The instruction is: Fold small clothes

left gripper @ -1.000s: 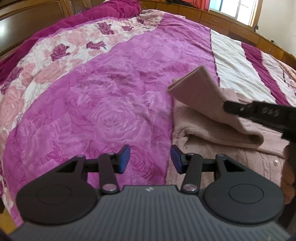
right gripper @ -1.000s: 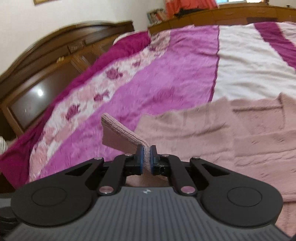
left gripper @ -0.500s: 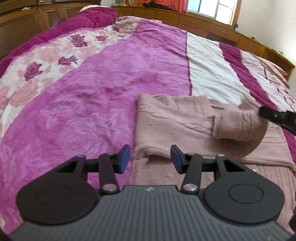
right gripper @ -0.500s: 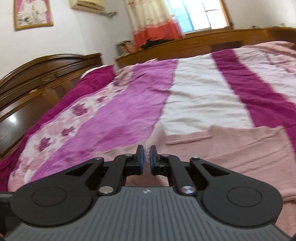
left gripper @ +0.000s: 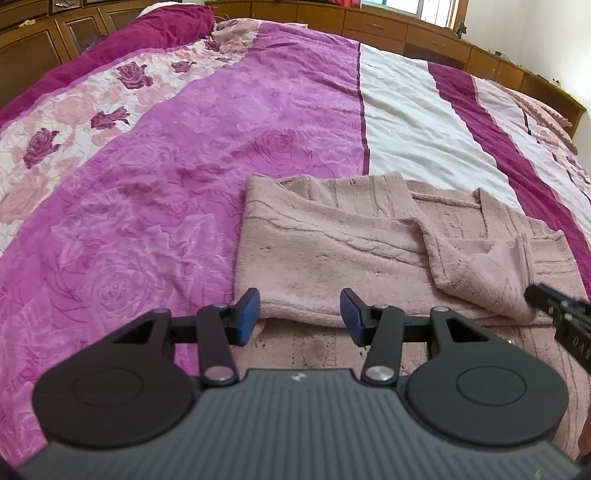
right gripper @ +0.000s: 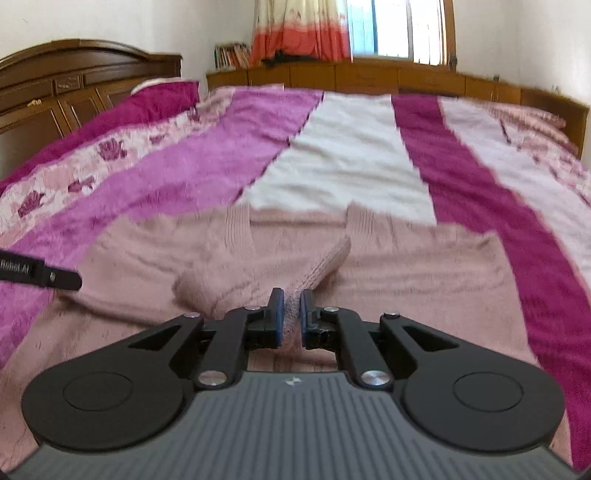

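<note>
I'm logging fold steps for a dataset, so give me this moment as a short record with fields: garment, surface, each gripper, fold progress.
garment: pink knit sweater, lying flat, its sleeve drawn across the body
surface: bedspread with magenta, floral and white stripes
left gripper: open, nothing between the fingers, above the sweater's near left edge
right gripper: shut on the sleeve's cuff end
fold progress: one sleeve folded inward and not yet released; body not yet folded
background: wooden headboard, curtained window
</note>
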`<state>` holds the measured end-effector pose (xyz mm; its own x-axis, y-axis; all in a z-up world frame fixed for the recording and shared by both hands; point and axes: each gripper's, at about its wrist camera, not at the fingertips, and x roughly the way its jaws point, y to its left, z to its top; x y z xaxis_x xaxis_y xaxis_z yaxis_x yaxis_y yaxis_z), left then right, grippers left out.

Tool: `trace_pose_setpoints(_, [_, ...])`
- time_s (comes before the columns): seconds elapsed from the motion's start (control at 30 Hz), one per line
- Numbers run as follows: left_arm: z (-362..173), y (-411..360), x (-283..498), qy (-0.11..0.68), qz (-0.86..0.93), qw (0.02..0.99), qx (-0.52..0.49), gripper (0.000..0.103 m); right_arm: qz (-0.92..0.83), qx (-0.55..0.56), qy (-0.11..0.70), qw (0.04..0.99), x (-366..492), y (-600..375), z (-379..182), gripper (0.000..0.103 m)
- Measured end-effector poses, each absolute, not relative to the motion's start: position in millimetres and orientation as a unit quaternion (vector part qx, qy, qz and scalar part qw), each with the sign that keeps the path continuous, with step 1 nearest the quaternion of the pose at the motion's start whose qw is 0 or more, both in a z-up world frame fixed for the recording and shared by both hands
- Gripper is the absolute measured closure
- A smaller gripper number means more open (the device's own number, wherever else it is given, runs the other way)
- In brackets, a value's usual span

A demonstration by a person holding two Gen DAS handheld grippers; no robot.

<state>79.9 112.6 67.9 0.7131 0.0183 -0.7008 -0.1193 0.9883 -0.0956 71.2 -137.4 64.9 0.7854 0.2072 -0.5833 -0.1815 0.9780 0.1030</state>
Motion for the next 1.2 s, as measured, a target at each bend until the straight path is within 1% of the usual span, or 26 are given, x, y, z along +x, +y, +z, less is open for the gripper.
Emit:
trace_pose_setpoints(0.07, [66, 110, 83, 0.379, 0.037, 0.922, -0.065, 0.053, 0.102, 0.028, 0.324, 0.94, 71, -142, 61, 0.093])
trace_pose_setpoints(0.1, [66, 108, 85, 0.38, 0.037, 0.922, -0.064, 0.053, 0.104, 0.033, 0.327, 0.939, 72, -143, 61, 0.087])
trace_pose_setpoints(0.13, [66, 106, 85, 0.38, 0.036, 0.922, -0.063, 0.053, 0.104, 0.038, 0.331, 0.937, 73, -145, 62, 0.083])
trace_pose_setpoints(0.2, [65, 103, 87, 0.381, 0.034, 0.922, -0.061, 0.053, 0.1, 0.048, 0.348, 0.931, 72, -149, 63, 0.067])
trace_pose_setpoints(0.27, [64, 102, 88, 0.382, 0.033, 0.922, -0.06, 0.053, 0.102, 0.055, 0.363, 0.925, 71, -156, 66, 0.06])
trace_pose_setpoints(0.3, [63, 101, 88, 0.382, 0.033, 0.922, -0.06, 0.053, 0.105, 0.059, 0.367, 0.923, 70, -159, 68, 0.059])
trace_pose_setpoints(0.47, [61, 94, 90, 0.385, 0.033, 0.921, -0.057, 0.053, 0.107, 0.088, 0.368, 0.92, 68, -182, 81, 0.059])
trace_pose_setpoints(0.63, [60, 86, 93, 0.388, 0.029, 0.92, -0.051, 0.053, 0.1, 0.11, 0.355, 0.923, 100, -197, 87, 0.059])
trace_pose_setpoints(0.9, [56, 80, 99, 0.391, 0.027, 0.919, -0.039, 0.053, 0.12, 0.232, 0.426, 0.866, 167, -208, 49, 0.059])
trace_pose_setpoints(1.03, [51, 80, 106, 0.393, 0.029, 0.919, -0.028, 0.053, 0.118, 0.257, 0.413, 0.866, 172, -204, 40, 0.059])
trace_pose_setpoints(1.07, [49, 80, 108, 0.396, 0.032, 0.917, -0.024, 0.053, 0.119, 0.256, 0.408, 0.868, 172, -203, 39, 0.063])
trace_pose_setpoints(1.1, [47, 81, 110, 0.398, 0.034, 0.916, -0.023, 0.053, 0.121, 0.253, 0.403, 0.871, 171, -201, 39, 0.078])
trace_pose_setpoints(1.13, [46, 82, 111, 0.4, 0.035, 0.916, -0.024, 0.053, 0.127, 0.25, 0.399, 0.873, 170, -201, 39, 0.085])
trace_pose_setpoints(1.17, [45, 84, 111, 0.401, 0.035, 0.915, -0.027, 0.053, 0.134, 0.247, 0.394, 0.875, 168, -200, 41, 0.088])
trace_pose_setpoints(1.2, [45, 84, 111, 0.401, 0.035, 0.915, -0.029, 0.053, 0.136, 0.242, 0.384, 0.881, 165, -200, 44, 0.089])
